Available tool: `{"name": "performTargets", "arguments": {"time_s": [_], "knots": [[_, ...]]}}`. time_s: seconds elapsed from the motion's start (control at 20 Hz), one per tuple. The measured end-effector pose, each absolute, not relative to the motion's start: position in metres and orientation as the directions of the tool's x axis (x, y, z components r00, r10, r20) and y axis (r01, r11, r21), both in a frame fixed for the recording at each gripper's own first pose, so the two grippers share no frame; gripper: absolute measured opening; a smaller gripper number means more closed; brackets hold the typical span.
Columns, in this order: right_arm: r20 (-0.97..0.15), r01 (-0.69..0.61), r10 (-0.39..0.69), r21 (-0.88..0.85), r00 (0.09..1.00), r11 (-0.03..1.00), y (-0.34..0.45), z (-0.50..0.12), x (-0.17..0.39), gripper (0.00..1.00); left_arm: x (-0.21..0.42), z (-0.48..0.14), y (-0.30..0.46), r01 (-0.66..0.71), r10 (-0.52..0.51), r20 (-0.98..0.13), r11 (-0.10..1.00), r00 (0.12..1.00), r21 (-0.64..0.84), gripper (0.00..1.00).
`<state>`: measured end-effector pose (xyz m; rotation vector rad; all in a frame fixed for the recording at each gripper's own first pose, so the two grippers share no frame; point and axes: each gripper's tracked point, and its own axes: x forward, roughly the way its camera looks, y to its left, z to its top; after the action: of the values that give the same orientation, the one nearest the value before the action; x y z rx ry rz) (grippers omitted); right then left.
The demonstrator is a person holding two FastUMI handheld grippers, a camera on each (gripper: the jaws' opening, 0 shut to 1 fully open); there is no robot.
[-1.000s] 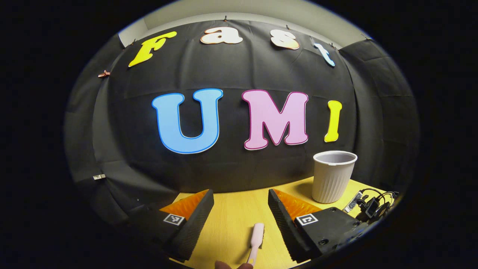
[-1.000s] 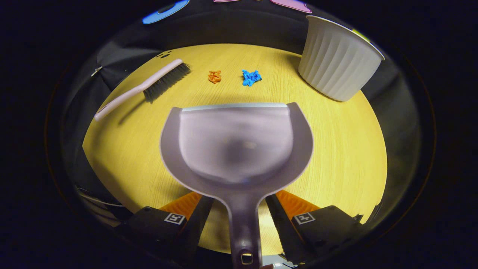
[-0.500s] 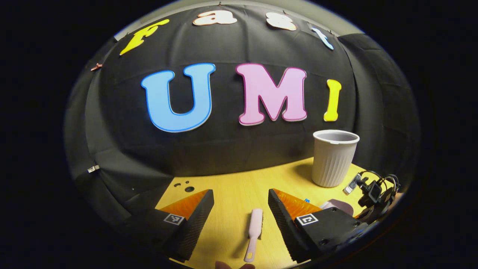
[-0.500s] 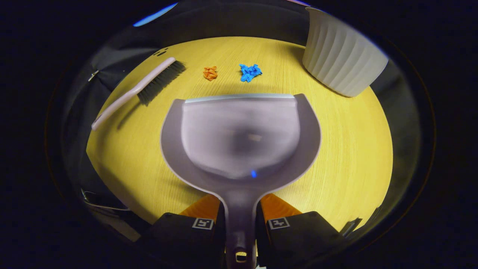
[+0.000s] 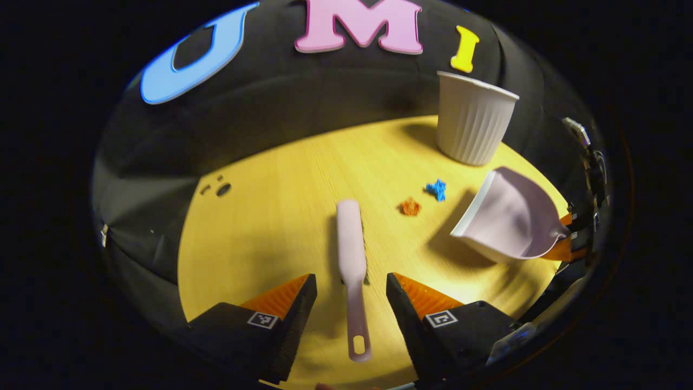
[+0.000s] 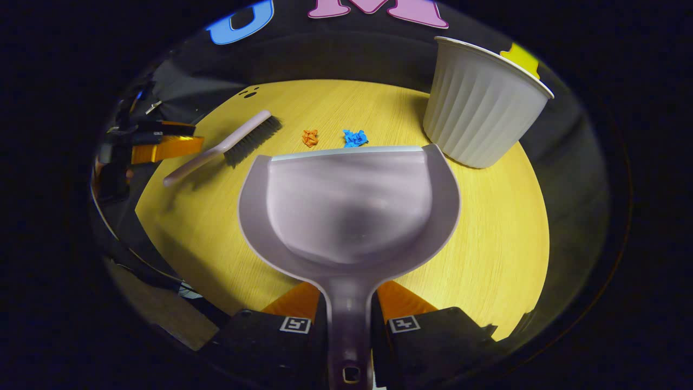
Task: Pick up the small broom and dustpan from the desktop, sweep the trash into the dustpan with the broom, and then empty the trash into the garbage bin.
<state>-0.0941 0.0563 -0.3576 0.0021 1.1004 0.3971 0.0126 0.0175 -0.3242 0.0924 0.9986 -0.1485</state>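
Note:
A pale pink small broom (image 5: 351,244) lies on the yellow desktop (image 5: 270,227), bristles down. Its handle runs back between the fingers of my open left gripper (image 5: 351,279), which hovers over it. My right gripper (image 6: 348,295) is shut on the handle of the pale dustpan (image 6: 349,206), held tilted over the desktop (image 6: 487,244). Beyond the pan's front lip lie an orange paper scrap (image 6: 309,137) and a blue paper scrap (image 6: 354,138). The dustpan (image 5: 506,216) also shows in the left gripper view, right of the orange scrap (image 5: 410,206) and blue scrap (image 5: 436,189).
A white ribbed garbage bin (image 5: 472,119) stands upright at the back right of the desktop, near the black cloth wall; in the right gripper view the bin (image 6: 479,105) is just right of the pan. Small dark holes (image 5: 222,189) mark the desktop's far left. Cables (image 5: 590,162) hang at the right edge.
My left gripper has tipped down and come forward over the broom, whose handle now lies between its fingers. My right gripper has shut on the dustpan handle and raised the pan.

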Motion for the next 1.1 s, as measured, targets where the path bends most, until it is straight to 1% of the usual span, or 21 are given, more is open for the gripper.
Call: {"name": "performTargets", "arguments": {"time_s": [0.1,0.2,0.3,0.35,0.4,0.45,0.5,0.55,0.6,0.65,0.7,0.75,0.8,0.9,0.95,1.0,1.1], "knots": [[-0.871,-0.318,0.304,0.184,0.385,0.930,0.047,-0.358,-0.097,0.37,0.014,-0.351,0.019,0.129,-0.077,-0.884,0.992,0.461,-0.019,0.80],[-0.876,-0.317,0.298,0.180,0.379,0.931,0.042,-0.358,-0.099,0.37,0.017,-0.369,0.022,0.099,-0.066,-0.909,0.995,0.412,-0.028,0.78],[-0.877,-0.309,0.301,0.188,0.374,0.932,0.040,-0.357,-0.098,0.37,0.015,-0.380,0.018,0.093,-0.072,-0.927,0.995,0.368,-0.040,0.74],[-0.878,-0.304,0.304,0.195,0.371,0.933,0.039,-0.358,-0.098,0.33,0.017,-0.386,0.017,0.093,-0.069,-0.933,0.995,0.353,-0.039,0.72],[-0.881,-0.300,0.306,0.200,0.362,0.933,0.038,-0.358,-0.096,0.37,0.017,-0.393,0.018,0.095,-0.059,-0.939,0.995,0.338,-0.029,0.69],[-0.883,-0.301,0.305,0.201,0.355,0.932,0.038,-0.358,-0.095,0.37,0.022,-0.395,0.016,0.093,-0.066,-0.939,0.995,0.339,-0.036,0.66],[-0.885,-0.306,0.307,0.201,0.351,0.930,0.037,-0.360,-0.094,0.37,0.026,-0.396,0.014,0.104,-0.068,-0.934,0.994,0.352,-0.033,0.55],[-0.887,-0.312,0.308,0.201,0.345,0.929,0.037,-0.359,-0.095,0.37,0.026,-0.394,0.013,0.114,-0.070,-0.936,0.993,0.346,-0.033,0.46],[-0.890,-0.319,0.308,0.200,0.336,0.926,0.036,-0.358,-0.095,0.37,0.026,-0.391,0.011,0.125,-0.081,-0.938,0.991,0.338,-0.040,0.30],[-0.895,-0.329,0.308,0.199,0.322,0.923,0.035,-0.358,-0.095,0.37,0.029,-0.387,0.010,0.133,-0.085,-0.936,0.990,0.342,-0.041,0.28],[-0.902,-0.336,0.306,0.199,0.304,0.920,0.034,-0.358,-0.095,0.33,0.037,-0.381,0.011,0.141,-0.074,-0.926,0.990,0.369,-0.023,0.25],[-0.909,-0.345,0.306,0.202,0.283,0.917,0.034,-0.358,-0.096,0.33,0.048,-0.373,0.012,0.155,-0.059,-0.909,0.988,0.414,0.006,0.27],[-0.917,-0.354,0.305,0.204,0.257,0.913,0.033,-0.358,-0.094,0.37,0.066,-0.360,0.010,0.177,-0.057,-0.880,0.984,0.471,0.032,0.25],[-0.924,-0.388,0.309,0.206,0.224,0.898,0.036,-0.358,-0.087,0.37,0.092,-0.345,-0.003,0.220,-0.082,-0.850,0.975,0.521,0.041,0.25],[-0.928,-0.400,0.309,0.207,0.209,0.893,0.037,-0.360,-0.086,0.37,0.107,-0.343,-0.011,0.252,-0.095,-0.846,0.967,0.524,0.047,0.27],[-0.933,-0.409,0.309,0.213,0.184,0.887,0.039,-0.362,-0.086,0.37,0.119,-0.345,-0.014,0.279,-0.099,-0.849,0.959,0.519,0.059,0.24],[-0.942,-0.425,0.310,0.230,0.129,0.876,0.044,-0.366,-0.088,0.37,0.135,-0.358,-0.021,0.340,-0.097,-0.866,0.936,0.491,0.088,0.26]]}}
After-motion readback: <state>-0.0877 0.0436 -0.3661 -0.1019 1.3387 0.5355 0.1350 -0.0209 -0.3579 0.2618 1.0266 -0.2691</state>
